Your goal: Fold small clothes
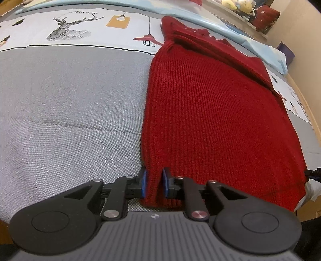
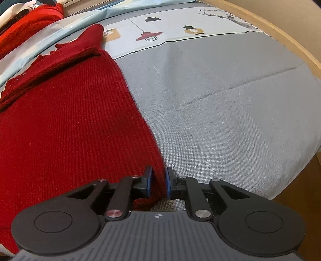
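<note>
A dark red knitted sweater (image 1: 210, 112) lies flat on the grey bed cover (image 1: 70, 112), folded narrow, with its sleeves laid across the far end. My left gripper (image 1: 154, 183) is shut on the sweater's near left hem corner, with knit bunched between the blue pads (image 1: 143, 184). In the right wrist view the same sweater (image 2: 70, 124) fills the left half. My right gripper (image 2: 158, 185) is shut on its near right hem corner, the blue pads (image 2: 168, 185) pinching the edge.
The printed sheet with a deer and lamp pattern (image 1: 80, 26) runs along the far side. A light blue quilt (image 1: 250, 42) and plush toys (image 1: 238, 6) lie beyond. Another bright red garment (image 2: 30, 22) sits far left. A wooden bed frame (image 2: 291, 40) borders the right.
</note>
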The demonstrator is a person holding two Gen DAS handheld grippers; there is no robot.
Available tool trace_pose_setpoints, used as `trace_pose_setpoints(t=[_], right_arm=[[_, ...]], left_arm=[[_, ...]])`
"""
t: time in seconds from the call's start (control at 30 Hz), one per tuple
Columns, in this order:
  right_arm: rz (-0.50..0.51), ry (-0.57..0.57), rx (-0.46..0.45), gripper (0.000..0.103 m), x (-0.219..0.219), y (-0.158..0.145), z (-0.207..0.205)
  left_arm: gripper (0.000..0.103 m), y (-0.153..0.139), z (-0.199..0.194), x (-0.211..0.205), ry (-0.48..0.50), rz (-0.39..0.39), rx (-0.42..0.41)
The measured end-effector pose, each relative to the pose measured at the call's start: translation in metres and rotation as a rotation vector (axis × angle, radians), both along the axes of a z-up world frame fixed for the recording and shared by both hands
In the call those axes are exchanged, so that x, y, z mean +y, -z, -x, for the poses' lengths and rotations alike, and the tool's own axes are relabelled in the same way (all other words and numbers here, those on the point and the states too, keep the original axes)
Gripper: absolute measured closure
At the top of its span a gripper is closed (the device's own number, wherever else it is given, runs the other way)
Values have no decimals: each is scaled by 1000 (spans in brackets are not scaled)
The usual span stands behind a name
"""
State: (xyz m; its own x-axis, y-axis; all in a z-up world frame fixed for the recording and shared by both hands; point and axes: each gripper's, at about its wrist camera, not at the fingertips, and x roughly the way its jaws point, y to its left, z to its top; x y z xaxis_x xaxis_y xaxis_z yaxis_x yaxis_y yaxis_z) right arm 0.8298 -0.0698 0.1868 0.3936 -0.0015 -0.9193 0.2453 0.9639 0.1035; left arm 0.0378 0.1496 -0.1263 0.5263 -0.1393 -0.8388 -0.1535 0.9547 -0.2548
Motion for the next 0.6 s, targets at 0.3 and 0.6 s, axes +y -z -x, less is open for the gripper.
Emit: trace_pose_setpoints(t=[0.3,0.6], right_arm=[[12,-16,-8,91,1,-1,2],[-15,-7,-4,88,-3,-1,2]], left_arm=[[86,0,1,-1,3,-4,0],[86,-1,2,-1,-6,2,2]])
